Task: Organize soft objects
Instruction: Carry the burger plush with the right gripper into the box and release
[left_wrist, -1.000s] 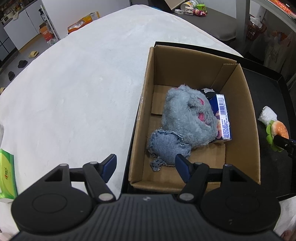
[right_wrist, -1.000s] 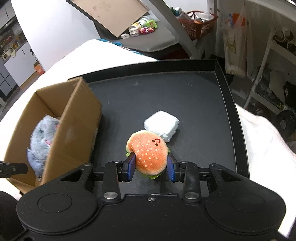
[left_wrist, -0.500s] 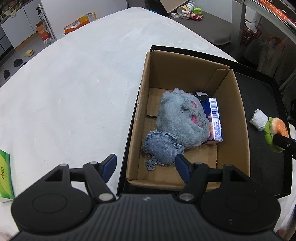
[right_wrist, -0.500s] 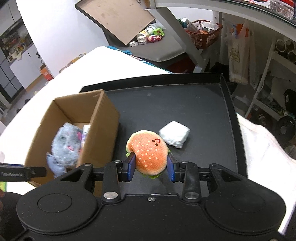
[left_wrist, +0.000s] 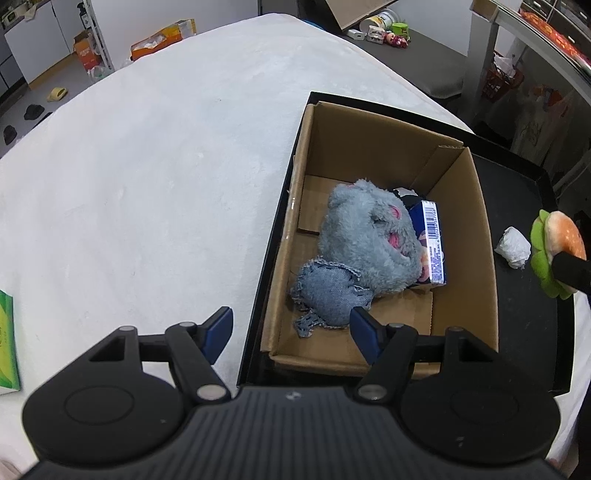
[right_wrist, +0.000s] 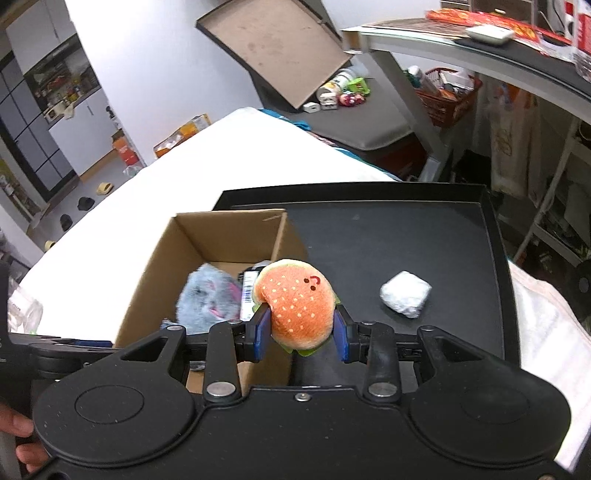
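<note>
The right tool (right_wrist: 301, 338) is clenched on a round plush hamburger toy with an orange speckled bun and a green felt lettuce fringe (right_wrist: 297, 304), its blue pads pressing into the soft sides; a small stitched face sits on the bun's top. The toy hangs in the air over the near right wall of the open brown corrugated cardboard box (right_wrist: 162, 266), whereas a second ago it sat low over the black tray and well to the right of the box. The left tool (left_wrist: 290, 330) is released, its blue-tipped fingers wide apart and empty above the box's near edge, much as before, though the box now looks farther off. Inside the box lie a frayed blue denim pouch (left_wrist: 327, 293), then a shaggy grey plush animal with pink patches (left_wrist: 369, 243), then a glossy blue carton with a barcode (left_wrist: 432, 243) wedged against the plush. On the flat black rimmed tray (right_wrist: 424, 236), right of the box, rests a crumpled white wrapped bundle (right_wrist: 405, 293), apart from the burger. The tray sits on the table with a white fuzzy cover (left_wrist: 166, 155).
</note>
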